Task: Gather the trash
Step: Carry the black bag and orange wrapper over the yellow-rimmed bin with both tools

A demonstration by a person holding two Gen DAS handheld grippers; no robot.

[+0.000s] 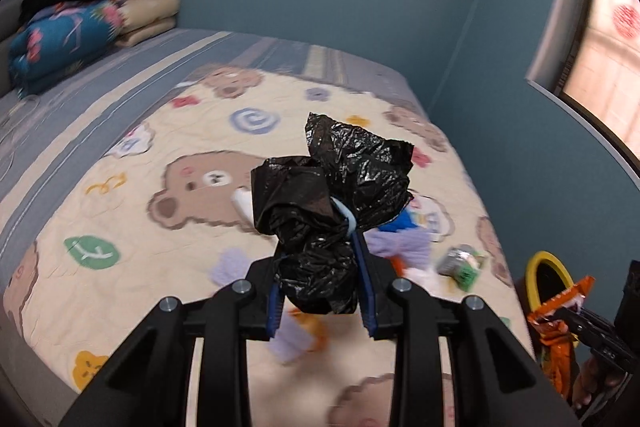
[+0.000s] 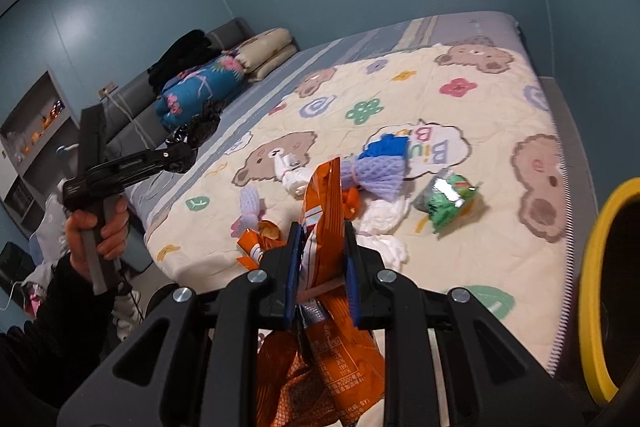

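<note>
From my left wrist camera, the left gripper (image 1: 322, 291) is clamped on a crumpled black plastic bag (image 1: 332, 203) bunched with a pale blue band, lifted clear above the cream bear-print quilt (image 1: 120, 195) on the bed. Beyond it, on the far right part of the quilt, loose trash is still lying: a lilac knitted mesh piece (image 1: 390, 243), a crushed green and silver snack packet (image 1: 464, 265) and a white crumpled tissue (image 1: 244, 205). At the right edge I see the yellow-rimmed black bin (image 1: 546, 279) beside the bed, and just near it my right gripper carrying an orange foil snack wrapper (image 1: 554, 323). From my right wrist camera, the right gripper (image 2: 322, 275) has its jaws closed on that orange wrapper (image 2: 324, 211), which hangs out below the pads. The bin's yellow rim (image 2: 592, 291) sits at the near right, close by. On the quilt I count the lilac mesh (image 2: 380, 173), green packet (image 2: 446, 201), white tissues (image 2: 384, 215) and a smaller orange scrap (image 2: 254, 245) left. I judge the job as partway: two pieces held, none of them dropped yet, several remaining.
</note>
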